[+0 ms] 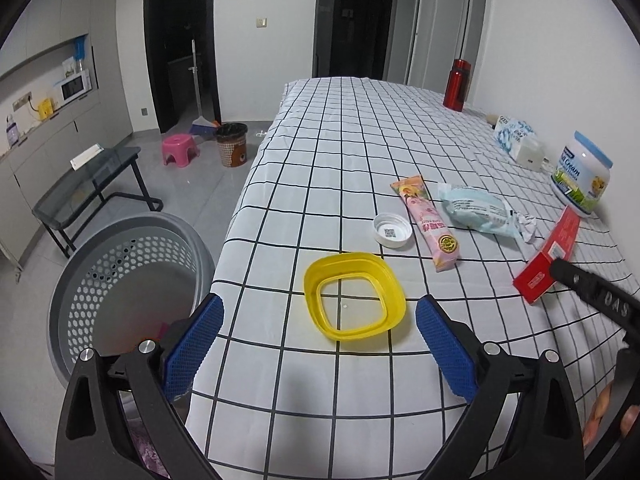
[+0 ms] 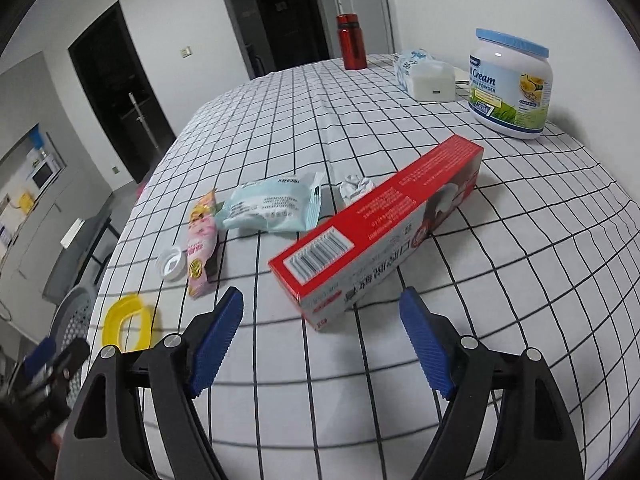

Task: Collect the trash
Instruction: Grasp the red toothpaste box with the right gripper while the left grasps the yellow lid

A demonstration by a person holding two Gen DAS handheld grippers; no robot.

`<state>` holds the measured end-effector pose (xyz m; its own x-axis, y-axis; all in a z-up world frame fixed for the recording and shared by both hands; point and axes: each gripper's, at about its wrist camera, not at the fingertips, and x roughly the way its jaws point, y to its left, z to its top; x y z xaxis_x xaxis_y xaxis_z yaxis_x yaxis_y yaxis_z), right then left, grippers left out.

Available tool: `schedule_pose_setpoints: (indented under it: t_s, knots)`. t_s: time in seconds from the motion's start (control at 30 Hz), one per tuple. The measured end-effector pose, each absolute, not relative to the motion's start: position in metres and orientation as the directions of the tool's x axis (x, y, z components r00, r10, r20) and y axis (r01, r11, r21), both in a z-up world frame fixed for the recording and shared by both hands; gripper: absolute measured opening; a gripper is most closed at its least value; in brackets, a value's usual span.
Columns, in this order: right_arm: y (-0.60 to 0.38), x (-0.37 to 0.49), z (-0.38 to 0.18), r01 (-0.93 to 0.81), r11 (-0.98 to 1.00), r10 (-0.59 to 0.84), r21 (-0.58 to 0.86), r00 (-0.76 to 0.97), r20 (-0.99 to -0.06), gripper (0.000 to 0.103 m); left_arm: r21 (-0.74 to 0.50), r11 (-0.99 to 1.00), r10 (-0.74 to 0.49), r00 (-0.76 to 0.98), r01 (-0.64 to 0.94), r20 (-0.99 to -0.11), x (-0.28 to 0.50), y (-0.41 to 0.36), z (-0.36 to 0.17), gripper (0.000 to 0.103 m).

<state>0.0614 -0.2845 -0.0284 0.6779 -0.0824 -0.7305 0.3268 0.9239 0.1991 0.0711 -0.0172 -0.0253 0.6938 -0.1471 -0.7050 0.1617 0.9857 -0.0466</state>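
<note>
On the checked tablecloth lie a yellow plastic lid ring, a white bottle cap, a pink wrapper, a pale blue wrapper, a crumpled paper scrap and a red toothpaste box. My left gripper is open and empty, just short of the yellow ring. My right gripper is open and empty, its fingertips on either side of the near end of the red box. The grey perforated basket stands on the floor by the table's left edge.
A red flask, a tissue pack and a milk powder jar stand along the far right of the table. On the floor are a glass side table, a pink stool and a small bin.
</note>
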Motion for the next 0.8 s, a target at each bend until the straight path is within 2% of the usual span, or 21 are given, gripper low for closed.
schedule_pose_setpoints:
  t_s: [0.4,0.8]
  knots:
    - [-0.283,0.097,-0.039,0.460,0.882,-0.217,0.106,0.595,-0.774,0.077,-0.074,0.988,-0.149,0.681,0.139,-0.716,0.074,-0.007,-0.031,0.095]
    - [-0.314,0.044,-0.043,0.495,0.867,-0.269,0.064,0.572,-0.775,0.077,-0.082,0.986,-0.161,0.678,0.147,-0.717,0.068,-0.013,-0.029,0.095]
